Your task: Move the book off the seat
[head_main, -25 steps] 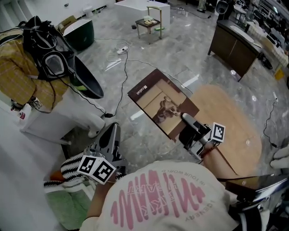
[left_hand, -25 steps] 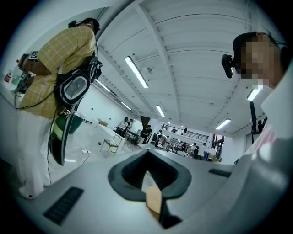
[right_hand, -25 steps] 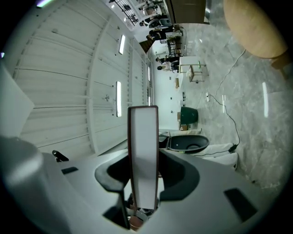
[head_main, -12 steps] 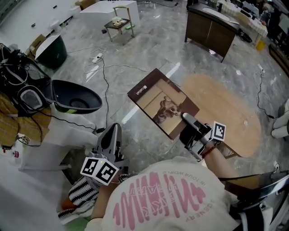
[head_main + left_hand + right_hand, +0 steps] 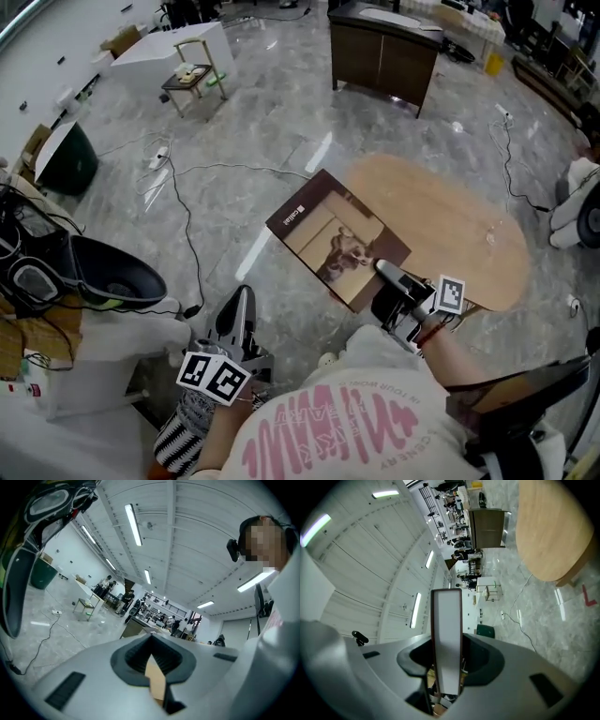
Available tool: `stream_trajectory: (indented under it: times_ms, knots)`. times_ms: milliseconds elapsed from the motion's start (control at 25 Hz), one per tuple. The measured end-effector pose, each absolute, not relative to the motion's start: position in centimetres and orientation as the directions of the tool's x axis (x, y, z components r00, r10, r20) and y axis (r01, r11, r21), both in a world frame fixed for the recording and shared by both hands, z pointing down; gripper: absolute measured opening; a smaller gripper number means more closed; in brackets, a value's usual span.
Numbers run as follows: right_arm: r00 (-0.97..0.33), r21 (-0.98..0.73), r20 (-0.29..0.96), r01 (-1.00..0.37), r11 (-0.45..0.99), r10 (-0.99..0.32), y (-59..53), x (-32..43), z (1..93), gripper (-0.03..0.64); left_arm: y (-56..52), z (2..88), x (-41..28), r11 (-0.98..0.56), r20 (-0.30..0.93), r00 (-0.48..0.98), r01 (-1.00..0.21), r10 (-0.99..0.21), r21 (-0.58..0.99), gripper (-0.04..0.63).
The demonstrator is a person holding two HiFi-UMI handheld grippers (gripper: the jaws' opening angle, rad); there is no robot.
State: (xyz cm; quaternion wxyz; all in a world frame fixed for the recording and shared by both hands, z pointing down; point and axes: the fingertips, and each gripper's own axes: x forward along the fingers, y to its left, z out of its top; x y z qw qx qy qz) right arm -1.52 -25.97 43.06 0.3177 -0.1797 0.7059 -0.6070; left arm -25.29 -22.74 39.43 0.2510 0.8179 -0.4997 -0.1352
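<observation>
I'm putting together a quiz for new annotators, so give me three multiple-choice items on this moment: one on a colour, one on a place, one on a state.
1. The rectangular hardback book with an animal picture has a cover that is mainly:
A blue; B green; C brown.
2. In the head view, the light oval wooden table lies:
A left of the book; B right of the book; C out of view.
3. The right gripper is:
A open and empty; B shut on the book; C open, resting on the table.

Answers:
1 C, the cover is brown around a tan picture panel.
2 B, the table spreads to the book's right.
3 B, the right gripper view shows the book's white page edge clamped between the jaws.
</observation>
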Motion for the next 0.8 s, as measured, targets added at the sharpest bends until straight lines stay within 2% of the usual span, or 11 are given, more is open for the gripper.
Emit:
stream_trajectory:
  times_ms: [240,480,800]
  knots:
    - [-0.629,-0.973,-0.228,0.162,0.162,-0.743,-26.1,3.0,45.9,0.161,-25.0,39.8,-21.1,-0.428,0.034,0.523,-0.731,-0.852,0.531,0.008]
    - [-0.631,-0.983,-0.183,0.126,0.133,-0.754,-27.2,6.0,49.6,0.161,-26.7,42.0,-16.8,-0.439,0.076,0.559,-0.721,-0.826,0.537,0.009]
    - [-0.635,-0.985,-0.159,0.151,0.08,-0.756,-29.9,10.4,50.2,0.161,-30.1,41.3,-10.5,-0.429,0.152,0.579,-0.733,-0.801,0.528,0.009]
